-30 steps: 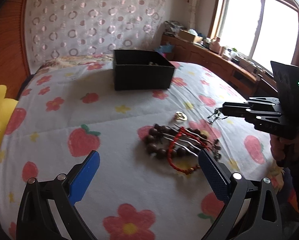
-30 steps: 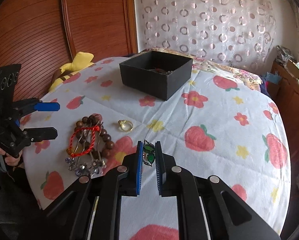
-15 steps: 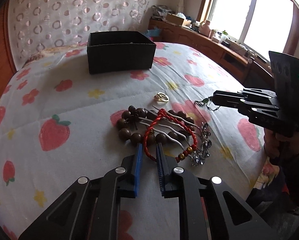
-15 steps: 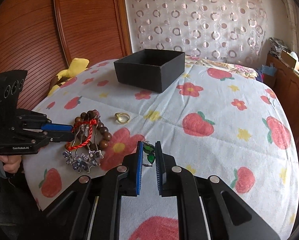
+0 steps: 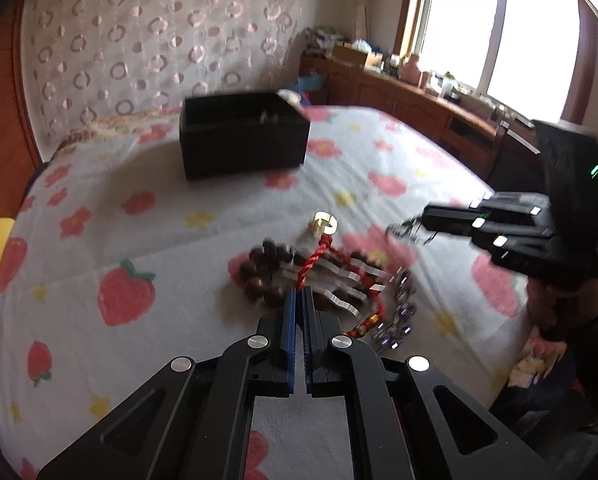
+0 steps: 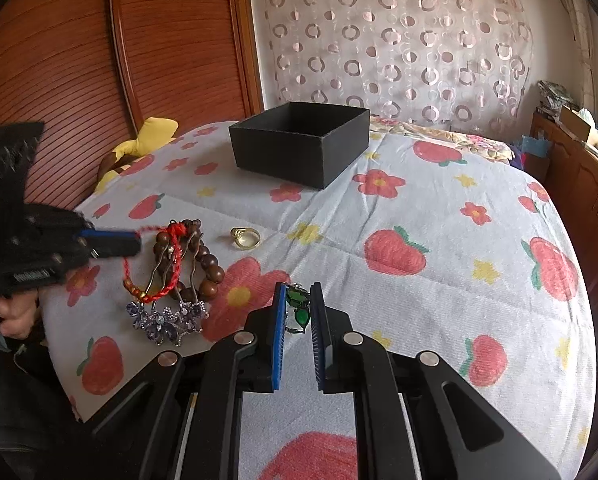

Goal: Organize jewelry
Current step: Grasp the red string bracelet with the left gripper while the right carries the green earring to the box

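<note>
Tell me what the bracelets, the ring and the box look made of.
Red bracelet: twisted cord with small gold-coloured beads, matte. Bead bracelet: round dark brown beads, probably wood, slight sheen. Ring: shiny yellow metal, gold-coloured; real gold or not can't be told. Box: matte black with thin straight walls, probably cardboard.

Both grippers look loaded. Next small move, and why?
Probably lift the left gripper a little to draw the red cord bracelet clear. Its jaws are closed on the cord, but the cord lies tangled over the wooden bead bracelet and silver hair clips. The right gripper, shut on the green pendant, can wait before heading to the black box.
</note>
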Available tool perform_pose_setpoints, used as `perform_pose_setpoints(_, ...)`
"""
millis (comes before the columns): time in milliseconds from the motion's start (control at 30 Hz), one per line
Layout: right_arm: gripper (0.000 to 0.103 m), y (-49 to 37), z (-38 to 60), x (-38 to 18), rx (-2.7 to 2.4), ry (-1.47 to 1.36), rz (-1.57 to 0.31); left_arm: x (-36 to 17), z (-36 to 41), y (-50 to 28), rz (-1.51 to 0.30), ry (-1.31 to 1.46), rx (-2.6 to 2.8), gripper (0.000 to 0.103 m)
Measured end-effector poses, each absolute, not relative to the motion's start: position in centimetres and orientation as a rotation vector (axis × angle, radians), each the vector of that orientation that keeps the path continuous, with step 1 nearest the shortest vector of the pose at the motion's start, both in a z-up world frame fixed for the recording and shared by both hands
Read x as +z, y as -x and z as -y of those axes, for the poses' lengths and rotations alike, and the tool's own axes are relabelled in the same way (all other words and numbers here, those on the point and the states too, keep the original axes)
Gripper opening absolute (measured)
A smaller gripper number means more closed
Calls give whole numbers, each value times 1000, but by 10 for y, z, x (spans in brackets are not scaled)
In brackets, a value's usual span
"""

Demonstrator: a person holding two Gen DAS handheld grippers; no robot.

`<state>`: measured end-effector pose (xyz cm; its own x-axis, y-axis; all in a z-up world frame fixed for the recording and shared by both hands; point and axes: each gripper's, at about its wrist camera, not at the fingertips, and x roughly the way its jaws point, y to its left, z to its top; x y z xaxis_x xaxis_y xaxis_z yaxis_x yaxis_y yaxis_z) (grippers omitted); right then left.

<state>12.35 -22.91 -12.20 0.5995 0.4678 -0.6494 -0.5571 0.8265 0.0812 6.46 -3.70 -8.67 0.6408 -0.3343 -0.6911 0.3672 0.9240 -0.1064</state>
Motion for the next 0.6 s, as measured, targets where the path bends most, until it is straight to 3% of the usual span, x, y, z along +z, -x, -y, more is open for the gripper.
perform_pose_setpoints(600,14,-135,214,-60,618,160,-593,-35,24,-81,-648,-28,-354,2)
